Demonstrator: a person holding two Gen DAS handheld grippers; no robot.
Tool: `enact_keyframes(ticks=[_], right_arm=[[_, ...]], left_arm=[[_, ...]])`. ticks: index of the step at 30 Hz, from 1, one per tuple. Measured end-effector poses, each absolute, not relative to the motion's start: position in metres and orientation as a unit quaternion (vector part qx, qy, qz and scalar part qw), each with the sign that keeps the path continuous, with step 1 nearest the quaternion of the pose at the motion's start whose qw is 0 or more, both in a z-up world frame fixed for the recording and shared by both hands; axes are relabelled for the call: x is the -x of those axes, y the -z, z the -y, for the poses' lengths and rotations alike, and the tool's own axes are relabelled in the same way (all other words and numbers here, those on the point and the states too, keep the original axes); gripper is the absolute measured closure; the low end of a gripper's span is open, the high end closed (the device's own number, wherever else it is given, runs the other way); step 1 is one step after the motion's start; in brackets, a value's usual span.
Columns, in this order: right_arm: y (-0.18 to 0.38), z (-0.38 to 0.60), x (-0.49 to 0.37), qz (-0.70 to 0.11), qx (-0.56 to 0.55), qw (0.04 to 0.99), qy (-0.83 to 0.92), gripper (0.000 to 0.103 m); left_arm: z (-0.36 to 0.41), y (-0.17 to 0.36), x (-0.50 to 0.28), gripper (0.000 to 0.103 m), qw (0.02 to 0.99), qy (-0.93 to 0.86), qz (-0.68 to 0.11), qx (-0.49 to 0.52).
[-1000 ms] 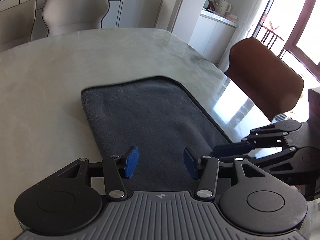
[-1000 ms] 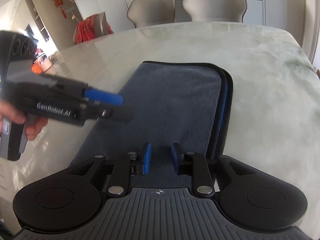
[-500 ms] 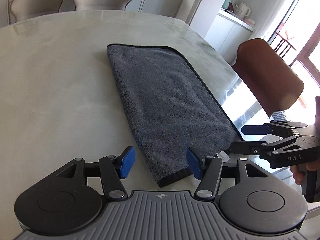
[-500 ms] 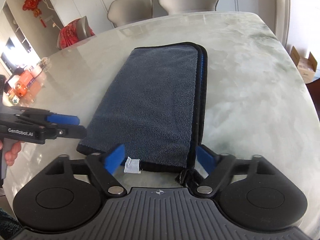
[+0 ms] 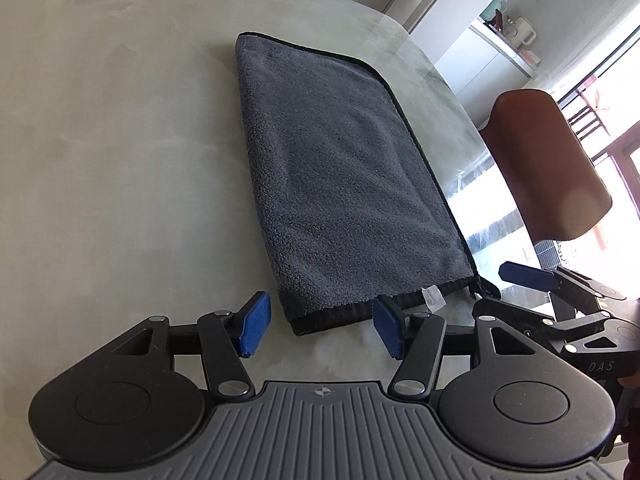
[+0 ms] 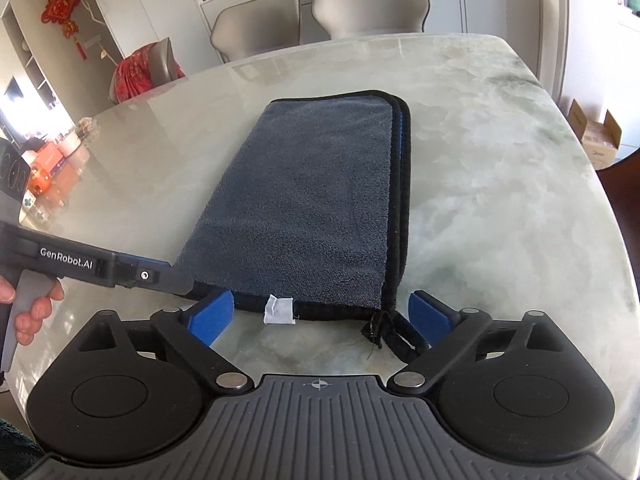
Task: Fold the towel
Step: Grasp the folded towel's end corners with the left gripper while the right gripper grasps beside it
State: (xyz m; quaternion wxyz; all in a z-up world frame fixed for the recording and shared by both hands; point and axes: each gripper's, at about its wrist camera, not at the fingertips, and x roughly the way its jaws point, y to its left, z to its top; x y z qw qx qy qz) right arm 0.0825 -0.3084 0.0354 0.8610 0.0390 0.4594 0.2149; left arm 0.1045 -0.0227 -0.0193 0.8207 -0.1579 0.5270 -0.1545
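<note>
A: Towel position?
B: Dark grey microfibre towel folded into a long rectangle, flat on the marble tabletop. Near short edge toward both tools. Stacked black-bound edges with a blue layer showing along the right side in the right wrist view.

A: Left tool?
B: Left tool wide open, nothing gripped. Blue pads just short of the near hem, straddling the towel's near left corner. Clear of the cloth.

A: Right tool?
B: Right tool spread wide, nothing held. Pads either side of the near hem, level with it; contact with the cloth not determinable. White care label and black hanging loop between the pads, resting on the tabletop.

A: Tools relative to each other?
B: Side by side at the near edge. Left tool's tip seen in the right wrist view at the towel's near left corner, held by a hand.

A: Surroundings?
B: Brown chair beyond the tabletop's right edge. Two beige chairs at the far side. Cardboard box on the floor
</note>
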Motion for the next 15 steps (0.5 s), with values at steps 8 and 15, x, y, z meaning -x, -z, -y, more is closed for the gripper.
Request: enact_keyframes(ticks=[8, 15], right_arm=[[-0.035, 0.313, -0.082, -0.451, -0.046, 0.867, -0.207, 0.001], [-0.042, 0.299, -0.074, -0.405, -0.039, 0.870, -0.279, 0.001]], left_arm=[[0.025, 0.021, -0.117, 0.043, 0.803, 0.147, -0.547, 0.187], [0.028, 0.021, -0.120, 0.090, 0.803, 0.147, -0.551, 0.172]])
